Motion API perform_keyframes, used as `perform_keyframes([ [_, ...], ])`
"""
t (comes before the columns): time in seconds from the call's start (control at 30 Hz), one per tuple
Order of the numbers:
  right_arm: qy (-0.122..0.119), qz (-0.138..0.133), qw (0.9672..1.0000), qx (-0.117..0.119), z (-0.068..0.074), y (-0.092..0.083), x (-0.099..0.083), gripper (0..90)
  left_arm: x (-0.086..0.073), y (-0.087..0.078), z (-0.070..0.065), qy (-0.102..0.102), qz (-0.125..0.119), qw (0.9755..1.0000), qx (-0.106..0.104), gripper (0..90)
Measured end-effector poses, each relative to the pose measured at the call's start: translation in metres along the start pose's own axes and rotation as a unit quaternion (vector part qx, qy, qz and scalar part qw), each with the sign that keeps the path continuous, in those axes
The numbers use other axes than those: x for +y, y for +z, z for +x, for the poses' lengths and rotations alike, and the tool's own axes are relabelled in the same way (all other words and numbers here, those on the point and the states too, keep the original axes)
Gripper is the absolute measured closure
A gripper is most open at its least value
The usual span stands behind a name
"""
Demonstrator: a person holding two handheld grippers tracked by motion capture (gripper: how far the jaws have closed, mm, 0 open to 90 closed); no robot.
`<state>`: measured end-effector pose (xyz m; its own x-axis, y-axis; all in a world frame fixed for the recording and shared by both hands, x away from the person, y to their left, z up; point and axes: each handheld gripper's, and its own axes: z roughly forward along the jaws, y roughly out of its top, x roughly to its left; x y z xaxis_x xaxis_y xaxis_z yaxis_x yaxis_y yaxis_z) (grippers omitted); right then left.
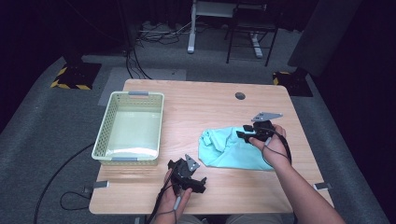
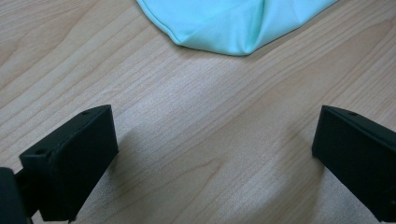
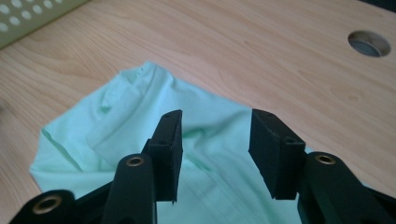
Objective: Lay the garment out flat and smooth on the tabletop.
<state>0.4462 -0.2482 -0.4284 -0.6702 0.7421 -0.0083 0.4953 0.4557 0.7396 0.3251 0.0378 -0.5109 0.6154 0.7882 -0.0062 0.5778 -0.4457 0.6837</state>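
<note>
Looking down from the high view, a mint cloth [image 1: 233, 149] lies bunched on the desk [image 1: 196, 107], right of a basket [image 1: 130, 128]; the right tongs [image 1: 243, 134] hover over it, the left tongs [image 1: 198, 183] wait near its front edge. The left gripper view shows jaws spread wide over bare wood, cloth [image 2: 233, 23] ahead. The right gripper view shows jaws released above the cloth [image 3: 116, 126], nothing between. Folding seems underway; next calls for pinching an edge.
</note>
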Motion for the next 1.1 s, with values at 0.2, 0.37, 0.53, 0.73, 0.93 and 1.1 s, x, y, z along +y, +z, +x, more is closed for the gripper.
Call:
perform_keyframes([
  [0.2, 0.003, 0.017, 0.9998, -0.002, -0.008, 0.000, -0.019, 54.9, 0.001, 0.001, 0.000, -0.002, 0.000, 1.0000, 0.002, 0.1],
  [0.37, 0.004, 0.034, 0.9994, -0.003, -0.010, 0.006, -0.031, 55.0, 0.001, 0.001, 0.000, -0.002, 0.000, 1.0000, 0.002, 0.1],
  [0.53, 0.003, 0.053, 0.9986, -0.001, -0.012, 0.019, -0.040, 54.9, 0.001, 0.001, 0.000, -0.003, 0.000, 1.0000, 0.002, 0.1],
  [0.73, 0.001, 0.075, 0.9972, -0.001, -0.014, 0.031, -0.049, 55.1, 0.001, 0.001, 0.000, -0.003, 0.000, 1.0000, 0.002, 0.1],
  [0.93, -0.017, 0.069, 0.9974, 0.006, -0.008, 0.030, -0.053, 72.4, 0.001, 0.001, 0.000, -0.003, 0.000, 1.0000, 0.002, 0.1],
  [1.1, -0.039, 0.075, 0.9964, -0.004, 0.000, 0.023, -0.051, 85.7, 0.001, 0.001, 0.000, -0.002, -0.001, 1.0000, 0.002, 0.1],
])
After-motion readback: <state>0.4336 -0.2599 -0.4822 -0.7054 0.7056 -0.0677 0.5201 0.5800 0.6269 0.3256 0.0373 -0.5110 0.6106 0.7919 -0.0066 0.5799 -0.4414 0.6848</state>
